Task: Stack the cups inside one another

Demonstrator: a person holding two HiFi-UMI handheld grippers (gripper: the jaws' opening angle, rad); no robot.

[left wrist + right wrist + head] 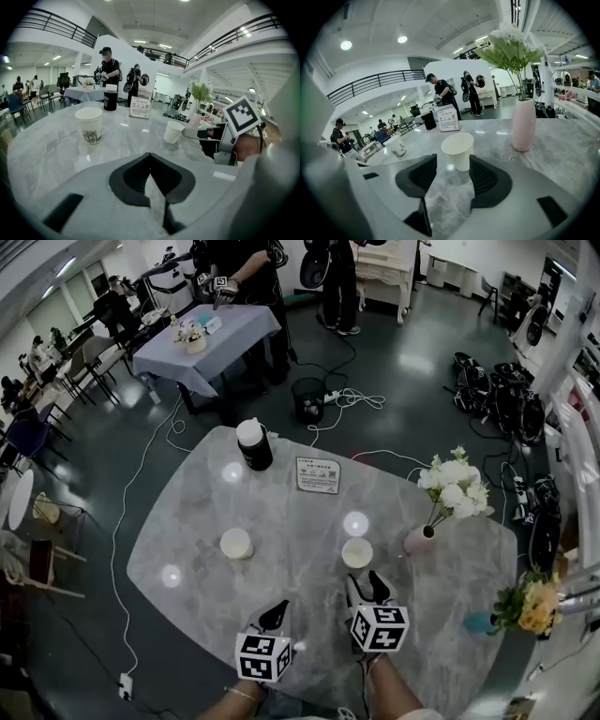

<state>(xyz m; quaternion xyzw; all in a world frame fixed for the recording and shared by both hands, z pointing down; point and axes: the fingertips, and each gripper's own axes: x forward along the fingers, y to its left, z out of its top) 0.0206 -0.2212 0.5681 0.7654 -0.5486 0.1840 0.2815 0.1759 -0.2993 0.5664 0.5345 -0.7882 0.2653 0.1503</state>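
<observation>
The grey marbled worktop (291,521) carries everything; a plain white paper cup (458,150) stands on its near half and serves as the mark for the rest. A pink vase (419,540) of white flowers stands near the plain white paper cup, on its right and apart from it. A black canister (253,444) with a white lid stands well beyond that cup and to its left. The right gripper (452,158) sits just behind the cup with its jaws spread; the cup stands just ahead of the tips, in line with the gap, and the pads do not press on it. The left gripper (150,154) lies left of the cup and nearer the person, clenched, its pads meeting at the tips around nothing. A sign card (318,474) stands beyond the cup. The cup is upright, mouth up, long axis vertical, tapering to its base; a printed paper cup (236,543) stands the same way, well apart to its left.
</observation>
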